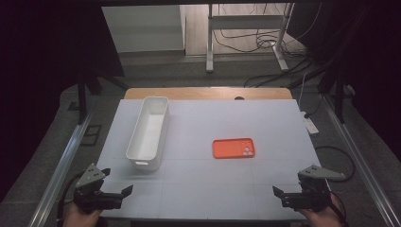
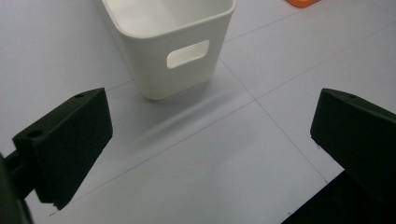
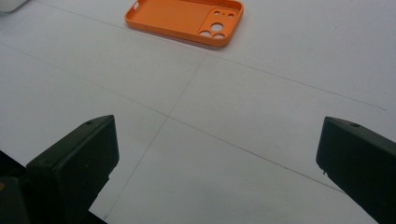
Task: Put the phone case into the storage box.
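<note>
The orange case (image 1: 233,148) lies flat mid-table, long axis left-right, far and left of the right claw (image 1: 289,195), which is nearer to it than the left claw (image 1: 113,194). Both claws gape wide, empty; the white bin (image 1: 148,132) stands left of the case

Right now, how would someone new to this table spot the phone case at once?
Start at the white table and find the long white bin on its left half. To the right of that bin, lying flat and apart from it, is the phone case. It is the one bright orange thing there, a thin open shell with round camera holes at one end.
</note>
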{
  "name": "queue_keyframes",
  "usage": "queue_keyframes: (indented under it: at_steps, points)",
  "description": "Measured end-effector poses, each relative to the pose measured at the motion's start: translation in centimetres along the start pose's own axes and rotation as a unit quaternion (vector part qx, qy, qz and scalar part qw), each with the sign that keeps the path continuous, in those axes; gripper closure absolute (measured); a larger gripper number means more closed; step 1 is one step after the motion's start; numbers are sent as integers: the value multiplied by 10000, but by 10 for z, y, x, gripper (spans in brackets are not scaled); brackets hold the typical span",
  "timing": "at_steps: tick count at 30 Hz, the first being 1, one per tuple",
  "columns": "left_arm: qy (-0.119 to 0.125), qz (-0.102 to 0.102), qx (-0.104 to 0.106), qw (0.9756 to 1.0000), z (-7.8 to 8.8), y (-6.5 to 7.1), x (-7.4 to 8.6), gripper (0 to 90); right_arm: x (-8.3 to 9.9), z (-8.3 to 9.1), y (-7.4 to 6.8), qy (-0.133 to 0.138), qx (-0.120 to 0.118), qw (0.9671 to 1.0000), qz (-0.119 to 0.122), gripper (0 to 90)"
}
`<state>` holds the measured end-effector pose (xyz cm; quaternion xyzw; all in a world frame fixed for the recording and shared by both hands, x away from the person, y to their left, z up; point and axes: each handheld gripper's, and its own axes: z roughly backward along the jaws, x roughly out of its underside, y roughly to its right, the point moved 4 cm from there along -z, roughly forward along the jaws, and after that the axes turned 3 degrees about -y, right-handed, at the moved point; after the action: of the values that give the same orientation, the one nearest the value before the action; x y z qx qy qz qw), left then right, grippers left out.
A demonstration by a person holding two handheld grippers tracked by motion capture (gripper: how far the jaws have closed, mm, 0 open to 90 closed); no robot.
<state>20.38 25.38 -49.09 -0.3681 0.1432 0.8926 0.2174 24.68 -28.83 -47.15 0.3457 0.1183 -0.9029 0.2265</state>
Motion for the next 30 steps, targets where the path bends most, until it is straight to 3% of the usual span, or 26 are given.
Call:
queue_keyframes:
  at_steps: [7, 30]
  points:
    - [43, 69, 61, 9999, 1, -1, 1, 5, -1, 1, -1, 55, 33, 10000, 5, 0]
    - [-41, -100, 45, 9999, 0, 2, 1, 5, -2, -2, -1, -89, 17, 10000, 32, 0]
